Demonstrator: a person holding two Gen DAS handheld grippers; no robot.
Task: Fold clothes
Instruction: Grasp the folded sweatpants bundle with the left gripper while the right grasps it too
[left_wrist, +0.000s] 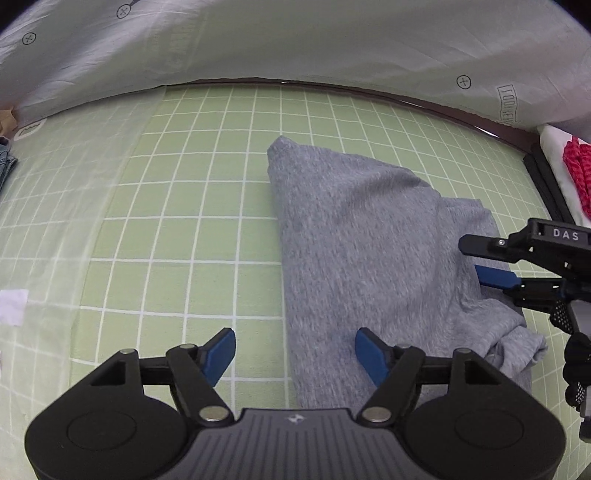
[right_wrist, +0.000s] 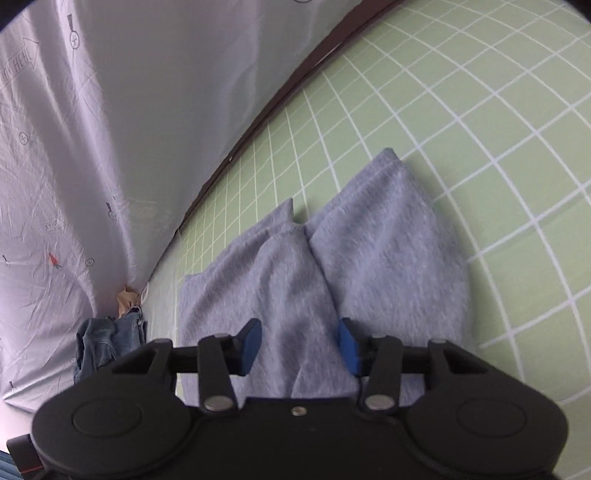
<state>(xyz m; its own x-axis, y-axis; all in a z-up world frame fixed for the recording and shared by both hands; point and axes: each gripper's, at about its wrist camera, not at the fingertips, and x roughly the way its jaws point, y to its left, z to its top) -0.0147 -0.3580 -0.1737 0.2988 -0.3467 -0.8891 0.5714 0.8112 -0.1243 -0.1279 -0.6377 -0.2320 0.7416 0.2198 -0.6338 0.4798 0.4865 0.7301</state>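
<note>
A grey garment lay partly folded on the green checked sheet, right of centre in the left view. The left tool stood apart at its near edge, holding nothing. The right tool straddled a ridge of cloth, fingers apart, seemingly not pinching. A neat fold would want both tools gripping matching corners, keeping edges aligned.

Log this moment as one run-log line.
left gripper: open, empty | right gripper: open, over garment | grey garment: partly folded on green grid sheet
</note>
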